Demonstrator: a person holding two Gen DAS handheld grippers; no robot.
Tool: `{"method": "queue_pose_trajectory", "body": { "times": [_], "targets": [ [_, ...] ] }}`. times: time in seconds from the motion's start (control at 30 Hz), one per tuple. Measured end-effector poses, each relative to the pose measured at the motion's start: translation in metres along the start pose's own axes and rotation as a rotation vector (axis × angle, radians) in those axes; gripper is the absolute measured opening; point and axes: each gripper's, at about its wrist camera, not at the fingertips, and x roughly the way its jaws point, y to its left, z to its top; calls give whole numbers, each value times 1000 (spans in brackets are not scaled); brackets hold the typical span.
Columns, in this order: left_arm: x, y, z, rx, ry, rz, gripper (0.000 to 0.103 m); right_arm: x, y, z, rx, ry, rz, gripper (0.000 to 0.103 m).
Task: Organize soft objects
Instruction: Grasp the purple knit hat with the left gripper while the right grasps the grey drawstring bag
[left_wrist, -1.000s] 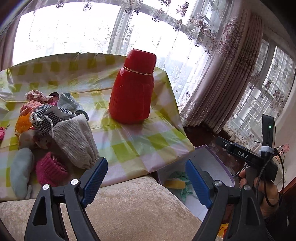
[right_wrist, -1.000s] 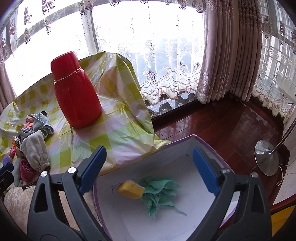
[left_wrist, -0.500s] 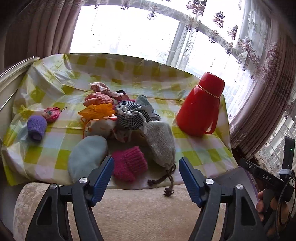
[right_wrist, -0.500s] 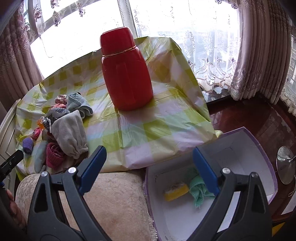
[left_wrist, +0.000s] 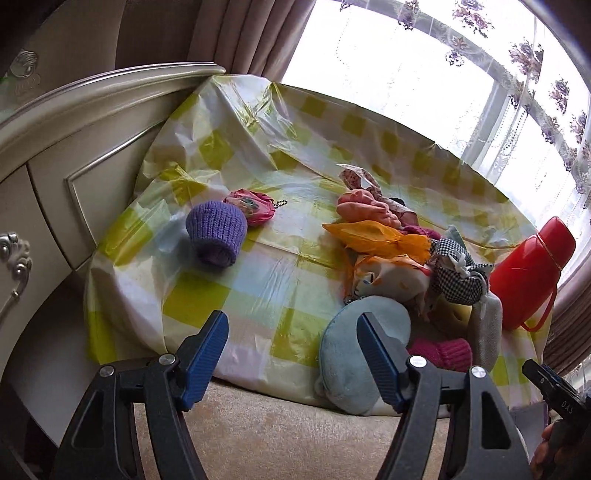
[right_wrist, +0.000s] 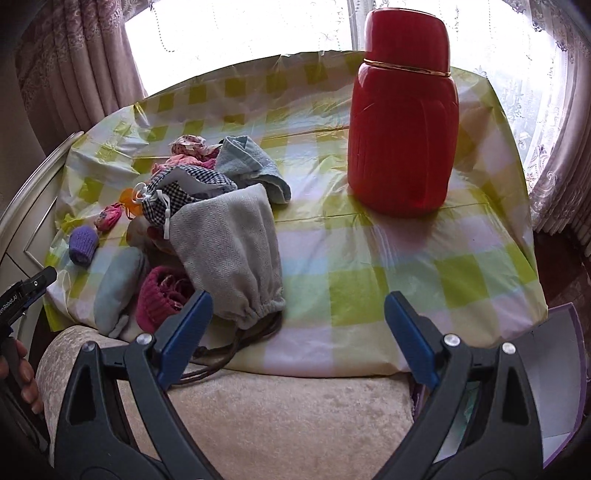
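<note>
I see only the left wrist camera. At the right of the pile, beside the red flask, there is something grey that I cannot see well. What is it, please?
Observer: In the right wrist view it is a grey drawstring bag. It lies on its side, with the gathered mouth toward the near edge of the checked cloth.
Operator: Is its cord also on the cloth?
Observer: Not all of it. The dark cord runs over the edge onto the beige cushion.
Operator: And the right gripper?
Observer: The right gripper is open, with nothing between its jaws.
</note>
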Motion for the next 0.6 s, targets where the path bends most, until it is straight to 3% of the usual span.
{"method": "queue_pose_trajectory", "body": {
  "times": [0.2, 0.53, 0.6],
  "targets": [
    [28, 25, 24, -95, 1, 41, 73, 28, 20, 10, -46, 31, 32, 95],
    [106, 52, 68, -135, 69, 147, 73, 60, 42, 24, -123, 69, 60, 95],
    [119, 56, 68, -143, 93, 156, 66, 67, 43, 25, -126, 80, 65, 95]
  ]
}}
